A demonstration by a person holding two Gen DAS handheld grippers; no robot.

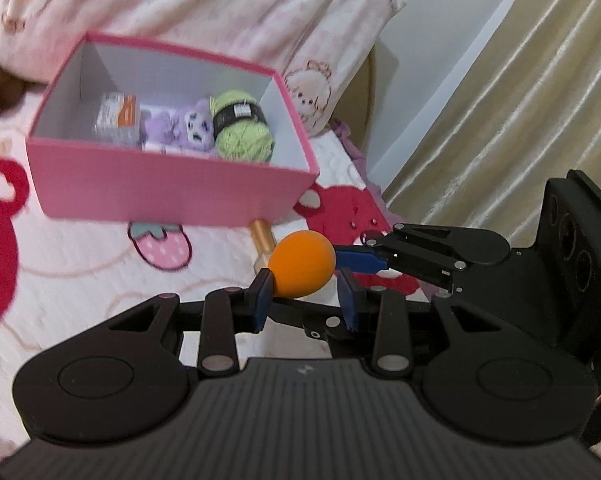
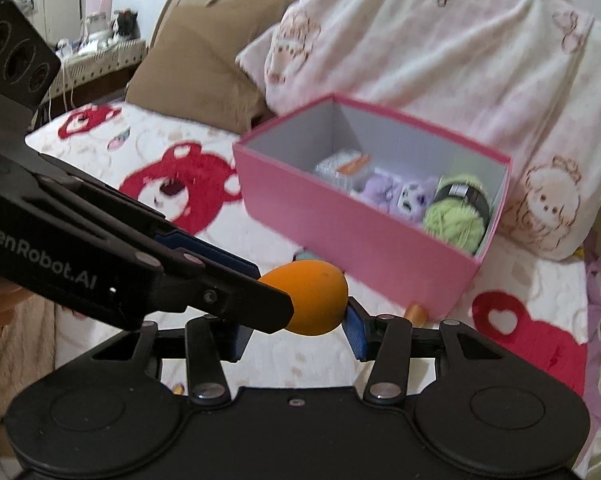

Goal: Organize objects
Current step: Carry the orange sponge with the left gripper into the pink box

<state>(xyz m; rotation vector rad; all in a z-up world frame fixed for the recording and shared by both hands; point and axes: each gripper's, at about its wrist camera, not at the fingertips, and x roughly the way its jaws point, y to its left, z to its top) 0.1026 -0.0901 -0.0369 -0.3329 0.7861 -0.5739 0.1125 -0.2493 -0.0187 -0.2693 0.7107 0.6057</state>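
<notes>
Two grippers, left (image 1: 306, 296) and right (image 2: 300, 330), both clamp one smooth orange egg-shaped sponge (image 1: 302, 264); one pink cardboard box (image 1: 160, 188) holds one fuzzy green yarn ball (image 1: 240, 128).

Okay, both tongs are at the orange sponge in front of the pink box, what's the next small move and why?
Probably carry the orange sponge forward until it hangs over the pink box. The left tongs pinch it, the right tongs touch its side, and the box stands open just ahead, already holding the green yarn.
</notes>
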